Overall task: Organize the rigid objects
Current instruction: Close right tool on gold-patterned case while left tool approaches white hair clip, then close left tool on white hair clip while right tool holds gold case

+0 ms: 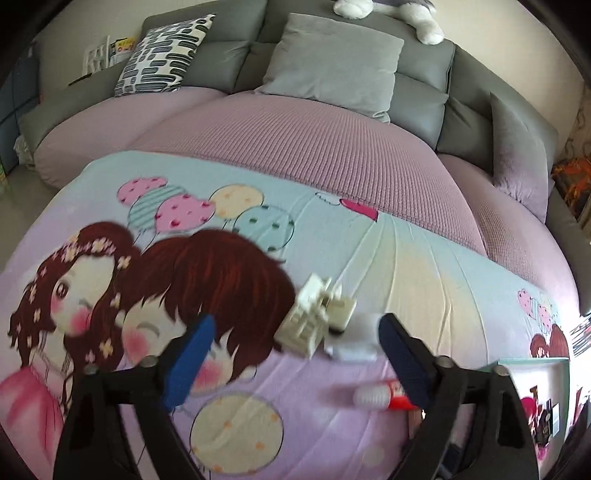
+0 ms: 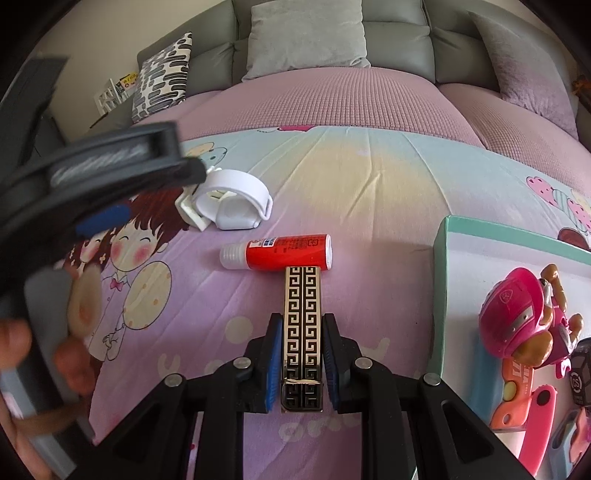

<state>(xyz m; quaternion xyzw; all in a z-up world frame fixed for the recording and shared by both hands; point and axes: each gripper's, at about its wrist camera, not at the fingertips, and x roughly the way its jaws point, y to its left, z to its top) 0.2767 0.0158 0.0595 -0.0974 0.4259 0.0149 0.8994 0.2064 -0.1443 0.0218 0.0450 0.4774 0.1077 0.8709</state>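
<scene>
I am looking into a home living room: a grey upholstered sofa (image 1: 424,70) fills the top of the frame, with a plain grey cushion (image 1: 332,62), a black-and-white patterned cushion (image 1: 162,55), a white plush toy (image 1: 388,11) at the top edge, and a cartoon-printed bedsheet (image 1: 424,266) below.
</scene>
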